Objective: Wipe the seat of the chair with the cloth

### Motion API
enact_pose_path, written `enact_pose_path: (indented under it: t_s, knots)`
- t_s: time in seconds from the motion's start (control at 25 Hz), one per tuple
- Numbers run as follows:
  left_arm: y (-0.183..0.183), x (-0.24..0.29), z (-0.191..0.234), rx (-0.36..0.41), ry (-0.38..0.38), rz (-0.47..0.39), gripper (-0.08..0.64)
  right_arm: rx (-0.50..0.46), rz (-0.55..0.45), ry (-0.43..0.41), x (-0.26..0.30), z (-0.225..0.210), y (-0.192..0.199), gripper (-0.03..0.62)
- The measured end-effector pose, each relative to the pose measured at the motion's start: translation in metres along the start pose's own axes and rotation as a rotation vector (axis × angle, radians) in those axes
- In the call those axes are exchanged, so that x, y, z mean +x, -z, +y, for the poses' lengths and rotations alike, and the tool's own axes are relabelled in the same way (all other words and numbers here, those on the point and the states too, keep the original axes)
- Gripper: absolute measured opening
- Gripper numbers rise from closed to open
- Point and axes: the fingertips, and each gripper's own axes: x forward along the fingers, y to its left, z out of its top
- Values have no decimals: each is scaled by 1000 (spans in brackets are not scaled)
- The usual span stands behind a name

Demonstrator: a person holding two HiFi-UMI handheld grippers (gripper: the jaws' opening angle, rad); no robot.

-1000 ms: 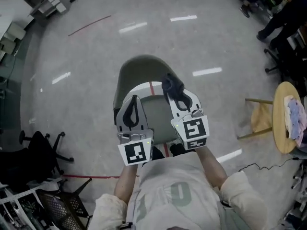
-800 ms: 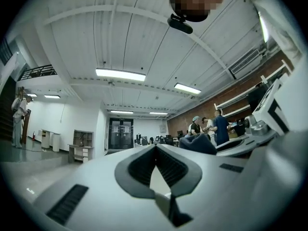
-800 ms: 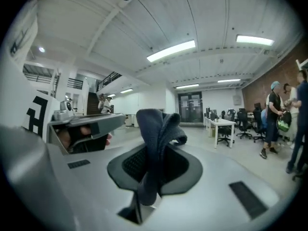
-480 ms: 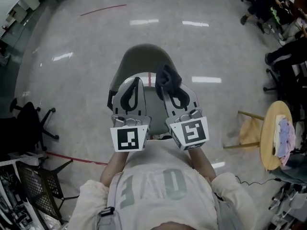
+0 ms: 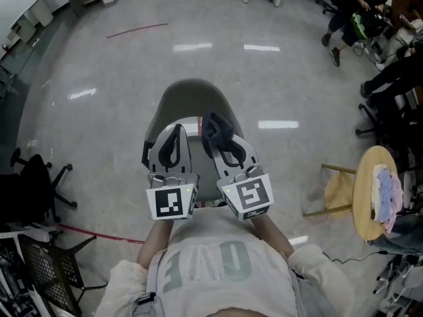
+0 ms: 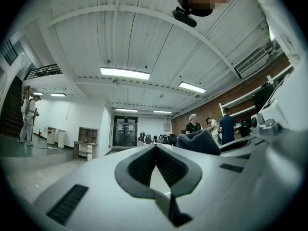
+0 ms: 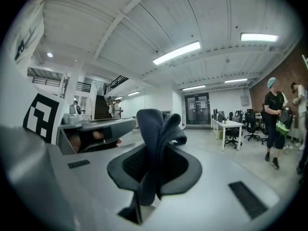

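In right tongs point(image 5: 215, 131), cloth point(image 7: 156, 129); chair seat point(image 5: 199, 152) perhaps half-hidden.

A grey polished floor point(image 5: 99, 131) spreads all round, glazed with streaks of reflected ceiling light. A thin red line point(image 5: 137, 29) crosses it far off, and another point(image 5: 99, 234) runs nearer. To the right stands a round wooden stool point(image 5: 365, 207) with a pale bundle of fabric point(image 5: 387, 191) lying on its top. A black office chair point(image 5: 26, 190) sits at the left edge, with a wire basket point(image 5: 49, 269) (dark mesh) below it. Farther off are a white surface point(image 7: 230, 125), glazed double doors point(image 6: 125, 131), and a staircase point(image 7: 101, 107).
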Motion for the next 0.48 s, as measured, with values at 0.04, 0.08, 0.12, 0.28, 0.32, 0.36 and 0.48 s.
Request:
enact_pose_path:
  t_s: [0.04, 0.08, 0.12, 0.28, 0.32, 0.36, 0.48]
  knots:
    - [0, 0, 0, -6, -2, -1, 11, -5, 2, 4, -1, -1, -2, 54]
    - [1, 0, 0, -14, -4, -3, 9, -6, 2, 6, -1, -2, -3, 54]
    - [1, 0, 0, -20, -6, -5, 11, -5, 1, 5, -2, -1, -2, 54]
    - [3, 1, -3, -44, -11, -15, 11, -10, 13, 6, -8, -4, 0, 54]
    - [3, 1, -3, -50, -11, -17, 11, -13, 18, 11, -9, -5, 0, 54]
    - [3, 2, -3, -55, -12, -18, 11, -15, 22, 16, -9, -6, -1, 54]
    - [4, 2, -2, -63, -14, -20, 11, -14, 34, 22, -9, -7, 1, 54]
